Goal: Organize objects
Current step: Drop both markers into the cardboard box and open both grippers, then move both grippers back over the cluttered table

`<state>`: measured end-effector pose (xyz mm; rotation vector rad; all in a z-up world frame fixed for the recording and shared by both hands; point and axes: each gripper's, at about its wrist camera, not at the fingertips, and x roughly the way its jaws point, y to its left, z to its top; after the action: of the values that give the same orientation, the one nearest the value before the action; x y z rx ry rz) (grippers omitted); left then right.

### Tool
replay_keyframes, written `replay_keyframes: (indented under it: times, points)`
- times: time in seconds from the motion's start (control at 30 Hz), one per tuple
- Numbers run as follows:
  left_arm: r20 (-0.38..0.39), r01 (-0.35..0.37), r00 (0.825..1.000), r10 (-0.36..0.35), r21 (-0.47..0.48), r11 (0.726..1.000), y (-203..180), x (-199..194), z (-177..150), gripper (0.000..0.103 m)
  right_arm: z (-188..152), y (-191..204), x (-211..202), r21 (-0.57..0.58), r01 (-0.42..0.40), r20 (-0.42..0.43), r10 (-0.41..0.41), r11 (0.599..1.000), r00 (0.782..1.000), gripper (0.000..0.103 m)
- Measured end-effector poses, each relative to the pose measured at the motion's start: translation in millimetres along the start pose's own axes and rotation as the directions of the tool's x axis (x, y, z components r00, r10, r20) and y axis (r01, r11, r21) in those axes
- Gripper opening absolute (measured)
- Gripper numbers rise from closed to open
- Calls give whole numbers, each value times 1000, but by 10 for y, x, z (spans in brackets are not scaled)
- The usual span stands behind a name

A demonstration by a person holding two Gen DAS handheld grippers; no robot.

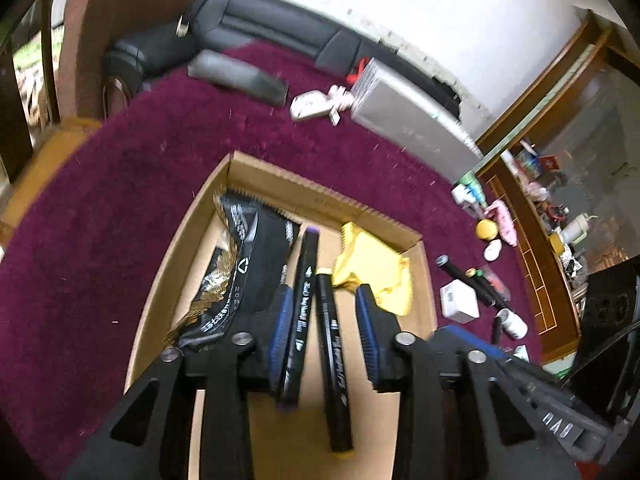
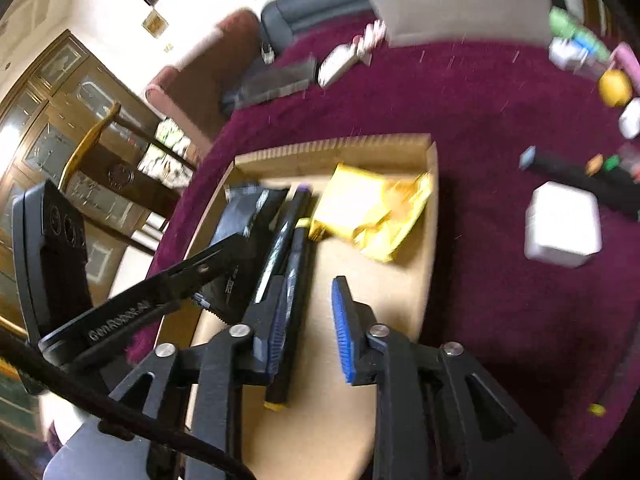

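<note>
Two markers [image 1: 320, 320] lie side by side in the box [image 1: 288, 184], sorted with packets. Both claws (left claw [image 1: 324, 316], right claw [image 2: 310, 320]) hang released above, gripping nothing.

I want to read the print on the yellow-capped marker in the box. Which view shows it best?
The left wrist view: the yellow-capped marker lies sharp and unobstructed between the open left gripper fingers, white print visible along its barrel. In the right wrist view the marker is blurred and partly hidden by a right gripper finger.
</note>
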<state>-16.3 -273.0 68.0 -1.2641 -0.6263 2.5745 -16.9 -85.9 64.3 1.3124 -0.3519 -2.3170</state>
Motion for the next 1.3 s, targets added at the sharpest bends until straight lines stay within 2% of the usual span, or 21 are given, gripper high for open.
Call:
replay_keyframes:
  times: [0.03,0.1,0.17,0.23,0.27,0.3,0.33,0.37,0.4,0.43,0.5,0.6,0.7,1.0,1.3]
  points:
    - [30,6,1000,-7,17,1000,-66,-115,-31,31,-9,-1,-112,-15,22,30,-21,1000,999,30]
    - [92,27,995,-32,55,998,-240,-327,-101,34,-66,3,-444,-51,101,126,-94,994,988,42]
    - [138,62,988,-75,95,993,-427,-471,-155,34,-153,-7,-796,-63,190,240,-170,980,956,51]
    - [185,100,975,-126,147,984,-714,-615,-233,34,-286,-12,-1198,-54,304,382,-261,951,886,57]
    - [199,121,968,-154,169,978,-837,-671,-267,34,-364,-17,-1396,-40,360,455,-304,932,837,65]
    - [211,146,960,-185,190,971,-971,-726,-304,34,-492,-39,-1653,-6,426,549,-353,905,757,83]
    - [222,171,951,-217,210,963,-1111,-775,-346,34,-519,-38,-1773,19,449,595,-371,893,713,90]
    - [232,193,942,-245,226,955,-1233,-809,-391,34,-624,-91,-1954,59,455,655,-378,889,654,98]
    - [236,216,932,-274,244,945,-1372,-828,-436,35,-706,-191,-2118,94,432,682,-374,897,629,103]
    - [235,242,923,-306,263,934,-1507,-845,-491,36,-737,-313,-2226,122,405,661,-378,906,648,103]
    - [206,289,911,-357,297,910,-1738,-845,-607,38,-779,-577,-2335,173,361,592,-390,916,705,103]
    - [156,313,910,-385,350,883,-1977,-827,-756,38,-901,-867,-2428,255,379,553,-456,890,698,103]
    - [128,313,915,-383,375,873,-2137,-779,-897,38,-1049,-1094,-2491,310,364,523,-477,878,707,103]
    - [60,293,939,-339,378,878,-2296,-631,-1159,38,-1314,-1343,-2634,362,331,508,-482,871,714,103]
    - [9,292,950,-311,317,903,-2228,-506,-1276,38,-1312,-1471,-2549,395,296,472,-468,870,747,103]
